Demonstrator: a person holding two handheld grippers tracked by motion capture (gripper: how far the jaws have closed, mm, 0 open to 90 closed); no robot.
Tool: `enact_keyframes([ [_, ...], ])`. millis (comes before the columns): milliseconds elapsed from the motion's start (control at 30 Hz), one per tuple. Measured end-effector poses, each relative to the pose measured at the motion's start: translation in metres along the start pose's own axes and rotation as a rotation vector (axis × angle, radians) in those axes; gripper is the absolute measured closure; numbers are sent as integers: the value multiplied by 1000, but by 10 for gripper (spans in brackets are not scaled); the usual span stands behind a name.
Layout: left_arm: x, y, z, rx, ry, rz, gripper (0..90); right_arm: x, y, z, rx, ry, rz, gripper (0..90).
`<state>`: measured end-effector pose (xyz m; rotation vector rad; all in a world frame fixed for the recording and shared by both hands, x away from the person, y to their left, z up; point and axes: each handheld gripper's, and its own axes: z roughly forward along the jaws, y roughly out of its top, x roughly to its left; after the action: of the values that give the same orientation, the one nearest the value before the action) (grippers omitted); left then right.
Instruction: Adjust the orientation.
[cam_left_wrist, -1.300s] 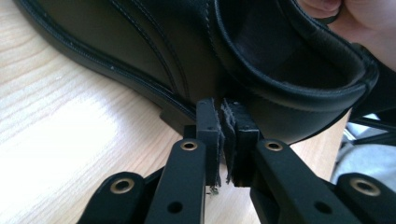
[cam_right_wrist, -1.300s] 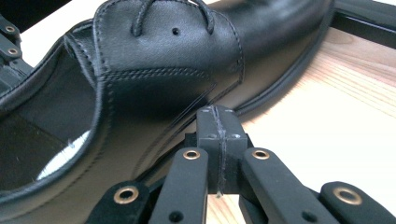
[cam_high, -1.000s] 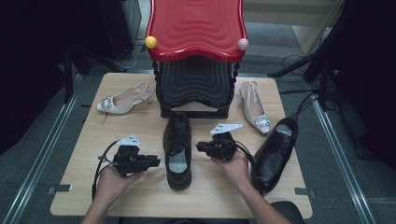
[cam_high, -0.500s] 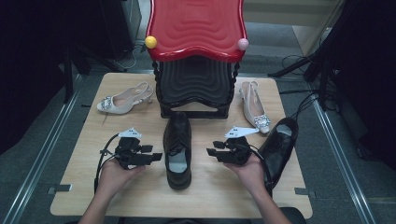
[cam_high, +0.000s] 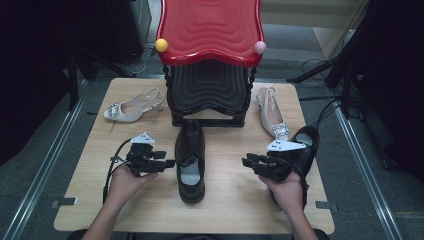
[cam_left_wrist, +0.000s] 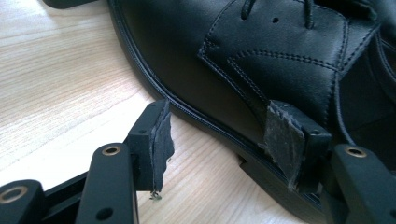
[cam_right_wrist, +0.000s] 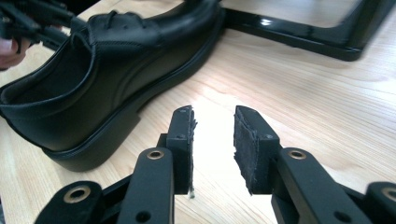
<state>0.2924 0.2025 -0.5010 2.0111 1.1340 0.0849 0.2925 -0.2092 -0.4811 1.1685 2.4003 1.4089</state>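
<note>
A black lace-up shoe (cam_high: 190, 160) lies toe-away in the middle of the table. My left gripper (cam_high: 167, 163) sits just left of it, jaws pointing at its side. In the left gripper view the gripper (cam_left_wrist: 219, 126) is open beside the shoe (cam_left_wrist: 261, 60). Its jaws have just been opening wide and then easing in a little. The sole edge runs between the pads, which do not press on it. My right gripper (cam_high: 247, 162) is to the shoe's right, open. Its jaws (cam_right_wrist: 214, 116) have just been closing over bare wood, with the shoe (cam_right_wrist: 107, 70) off to the left.
A second black shoe (cam_high: 307, 145) lies behind my right hand at the table's right edge. A red-topped black rack (cam_high: 209, 95) stands at the back centre. One pale heeled shoe (cam_high: 131, 106) lies left of it and another (cam_high: 272, 112) right of it.
My right gripper has moved to the right, away from the middle shoe, toward the shoe at the right edge. The left gripper stayed in place and its jaws spread wider.
</note>
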Motion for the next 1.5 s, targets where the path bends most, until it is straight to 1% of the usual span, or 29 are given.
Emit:
enact_keyframes([
  [33, 1, 0, 1, 6, 2, -1, 418, -2, -1, -4, -6, -5, 6, 710],
  [67, 1, 0, 1, 8, 1, -3, 419, -7, -3, -11, -12, -13, 21, 754],
  [100, 2, 0, 2, 8, 3, -4, 419, -7, -3, -11, -12, -13, 21, 754],
  [200, 2, 0, 3, 6, -2, -5, 421, -13, -7, -21, -13, -34, 46, 841],
  [300, 2, 1, 4, 8, 0, 0, 422, -17, -11, -30, -17, -57, 52, 898],
  [600, 5, 1, 7, 11, 8, 6, 427, -30, -24, -55, -16, -132, 65, 900],
  [700, 4, 1, 8, 17, 8, 13, 428, -36, -29, -65, -14, -158, 52, 900],
  [933, 4, 1, 9, 21, 13, 18, 429, -45, -38, -81, -9, -191, 73, 900],
  [1033, 4, 1, 8, 19, 10, 21, 430, -48, -42, -88, -6, -211, 75, 900],
  [1067, 4, 1, 8, 17, 10, 22, 430, -48, -42, -88, -6, -211, 75, 900],
  [1133, 4, 2, 8, 16, 10, 21, 430, -50, -46, -95, -1, -231, 69, 900],
  [1200, 3, 2, 7, 6, 10, 22, 430, -53, -50, -101, 1, -246, 77, 900],
  [1300, 3, 2, 7, 7, 9, 23, 430, -57, -57, -112, -5, -264, 94, 900],
  [1400, 3, 1, 7, 9, 16, 25, 430, -61, -63, -120, -6, -274, 109, 900],
  [1500, 3, 1, 7, 7, 16, 26, 429, -67, -69, -125, 4, -284, 119, 900],
])
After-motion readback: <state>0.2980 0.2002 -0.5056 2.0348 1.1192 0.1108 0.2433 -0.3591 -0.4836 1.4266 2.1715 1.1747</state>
